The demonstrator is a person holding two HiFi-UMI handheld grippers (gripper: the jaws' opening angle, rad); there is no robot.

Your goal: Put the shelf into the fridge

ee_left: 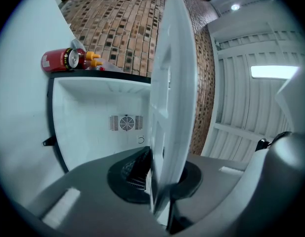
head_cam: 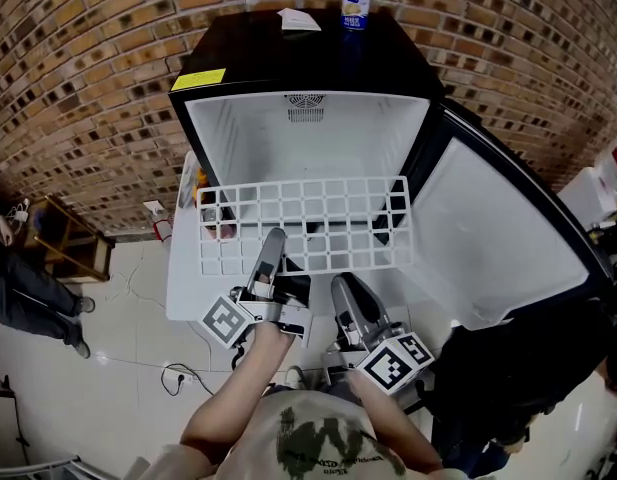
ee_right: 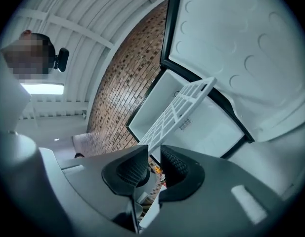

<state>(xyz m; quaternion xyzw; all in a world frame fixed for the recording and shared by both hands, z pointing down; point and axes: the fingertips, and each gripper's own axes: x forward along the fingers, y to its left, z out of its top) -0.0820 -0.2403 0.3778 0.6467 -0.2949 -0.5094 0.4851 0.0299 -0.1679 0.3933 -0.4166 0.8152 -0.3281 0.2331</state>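
Head view: the white plastic grid shelf (head_cam: 308,223) lies level at centre frame, at the open black fridge (head_cam: 258,48) mouth.

Left gripper view: the left gripper (ee_left: 157,174) pinches the shelf's near edge.

Right gripper view: the right gripper (ee_right: 152,169) stands parted, gripping nothing.

The shelf looks light, stiff and probably slick, so it is best held by the rim bars.

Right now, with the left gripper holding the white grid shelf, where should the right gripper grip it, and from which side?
Probably the near edge bar of the shelf, right of the left gripper, coming from the person's side. The thin flat grid lies edge-on to the open jaws of the right gripper, and its far edge must stay free to enter the fridge.
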